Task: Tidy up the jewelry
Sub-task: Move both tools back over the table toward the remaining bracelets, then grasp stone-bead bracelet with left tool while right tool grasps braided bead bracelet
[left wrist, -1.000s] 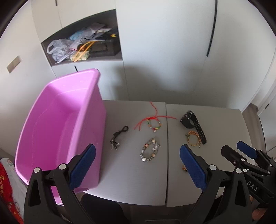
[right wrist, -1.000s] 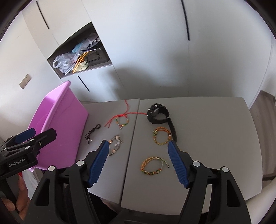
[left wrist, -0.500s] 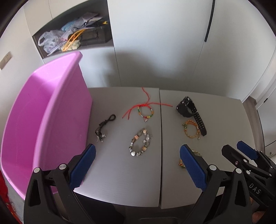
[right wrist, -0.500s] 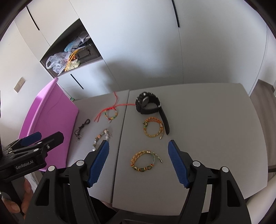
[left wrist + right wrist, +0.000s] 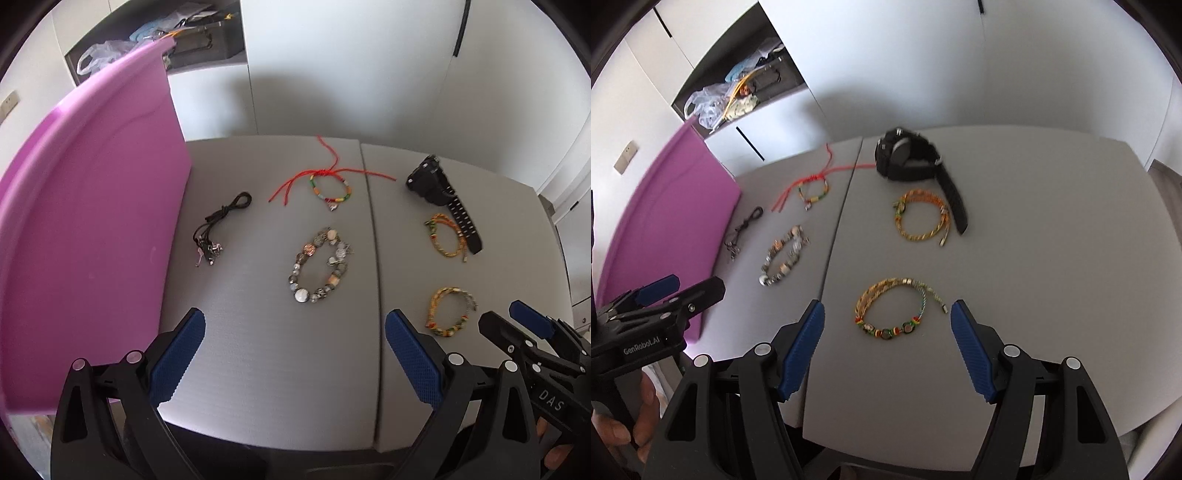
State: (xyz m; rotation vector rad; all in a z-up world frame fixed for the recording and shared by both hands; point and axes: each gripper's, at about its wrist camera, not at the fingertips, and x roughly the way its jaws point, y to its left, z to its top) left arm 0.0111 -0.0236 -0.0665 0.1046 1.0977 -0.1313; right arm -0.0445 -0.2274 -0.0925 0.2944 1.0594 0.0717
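Note:
Several jewelry pieces lie on the grey table (image 5: 258, 350): a black cord (image 5: 218, 229), a red string bracelet (image 5: 328, 184), a beaded bracelet (image 5: 319, 266), a black watch (image 5: 439, 195), and two braided orange bracelets (image 5: 447, 236) (image 5: 448, 312). My left gripper (image 5: 295, 332) is open above the table's near edge, short of the beaded bracelet. My right gripper (image 5: 886, 317) is open, its blue pads either side of the nearer braided bracelet (image 5: 897, 314), above it. The watch (image 5: 908, 160) lies beyond.
A pink tub (image 5: 85, 221) stands along the table's left side, close to the black cord. An open cabinet shelf (image 5: 738, 92) with bags sits behind it. White cabinet doors close the back. The table's right part (image 5: 1052, 240) is bare.
Both grippers have moved forward and down towards the table. The jewelry looks larger and nearer. The pink tub's inside has gone out of the left wrist view. Nothing has been grasped.

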